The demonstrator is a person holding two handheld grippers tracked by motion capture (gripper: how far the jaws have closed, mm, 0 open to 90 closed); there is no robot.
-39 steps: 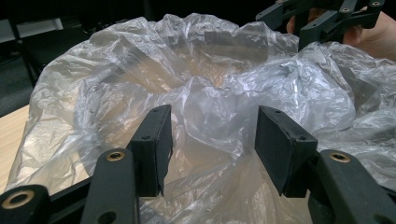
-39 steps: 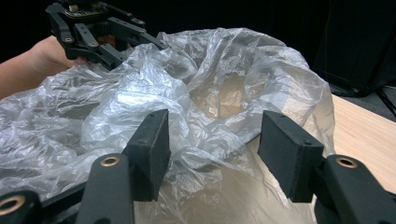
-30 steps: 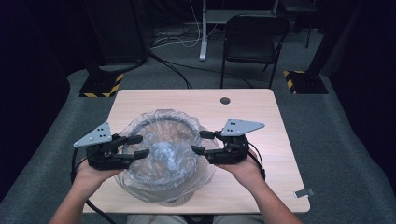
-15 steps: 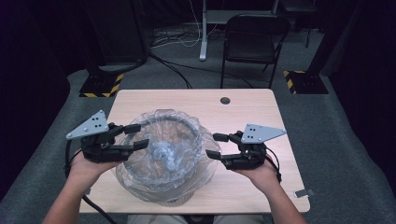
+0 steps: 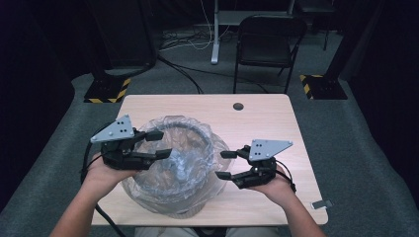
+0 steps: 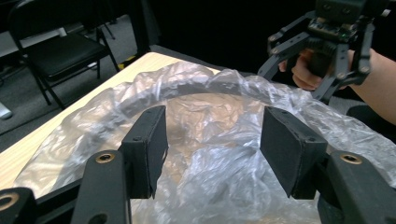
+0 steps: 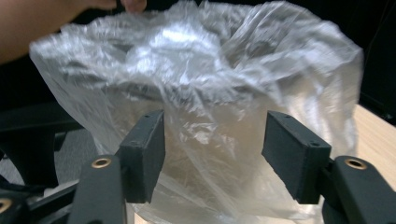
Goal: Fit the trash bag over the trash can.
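Observation:
A round dark bin lined with a clear crinkled plastic bag [image 5: 178, 165] stands on the light wooden table [image 5: 267, 118], towards its front left. My left gripper [image 5: 165, 143] hovers over the bin's left rim, jaws open, with the bag's folded edge [image 6: 210, 107] below and ahead of them and nothing pinched. My right gripper [image 5: 220, 165] stands open just right of the bin, a little apart from the plastic. In the right gripper view the bag's bulging side [image 7: 201, 70] lies straight ahead of the open right gripper [image 7: 212, 158].
A dark grommet hole [image 5: 238, 106] sits near the table's far edge. Behind the table stand a black folding chair [image 5: 267, 44], a white desk leg [image 5: 215, 29] and two stands with yellow-black striped bases [image 5: 106, 91]. A small grey clip [image 5: 322, 203] hangs at the front right corner.
Both grippers have drawn outward from the bag's rim: the left one to the left and upward, the right one to the right, off the plastic. The bag stays on the bin.

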